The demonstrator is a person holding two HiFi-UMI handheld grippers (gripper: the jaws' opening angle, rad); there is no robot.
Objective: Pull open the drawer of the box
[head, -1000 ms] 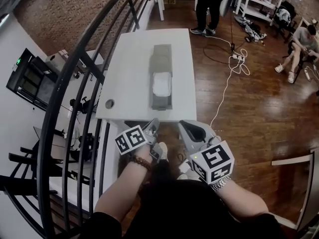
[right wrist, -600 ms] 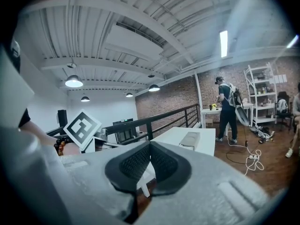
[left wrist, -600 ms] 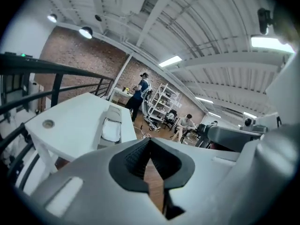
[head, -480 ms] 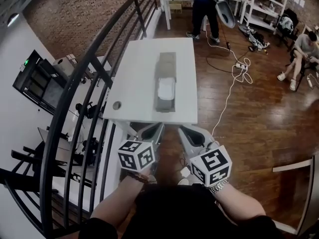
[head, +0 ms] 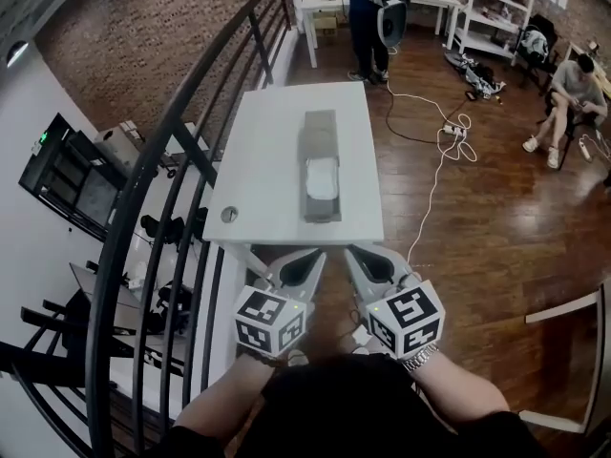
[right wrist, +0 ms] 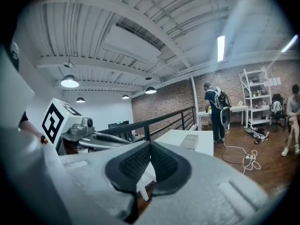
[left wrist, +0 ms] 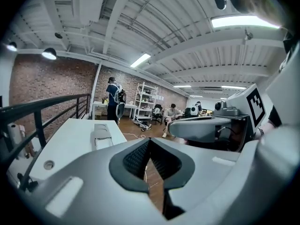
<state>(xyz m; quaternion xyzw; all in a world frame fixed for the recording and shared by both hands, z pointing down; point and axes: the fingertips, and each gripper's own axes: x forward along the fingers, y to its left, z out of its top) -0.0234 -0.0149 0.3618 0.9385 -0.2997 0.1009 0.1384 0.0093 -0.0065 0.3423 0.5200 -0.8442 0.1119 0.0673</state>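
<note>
A long grey box [head: 320, 141] lies along the middle of the white table [head: 267, 160]. Its drawer [head: 322, 187] stands pulled out toward me, with something white inside. Both grippers hang side by side off the table's near edge, apart from the box. My left gripper [head: 313, 259] is shut with nothing between its pads [left wrist: 140, 156]; the box [left wrist: 103, 136] lies well ahead of it. My right gripper [head: 353, 256] is also shut and empty, its pads [right wrist: 161, 161] meeting at the tip, and the box [right wrist: 191, 141] is far in front.
A black railing [head: 181, 132] runs along the table's left side. The table has a round hole [head: 229, 215] near its front left corner. Cables and a power strip [head: 456, 127] lie on the wooden floor at right. One person stands at the far desk [head: 368, 17], another sits at right [head: 563, 89].
Both grippers rose and came forward to the table's near edge, and the left one turned to point at the table. The drawer stays as it was. The standing person shifted left.
</note>
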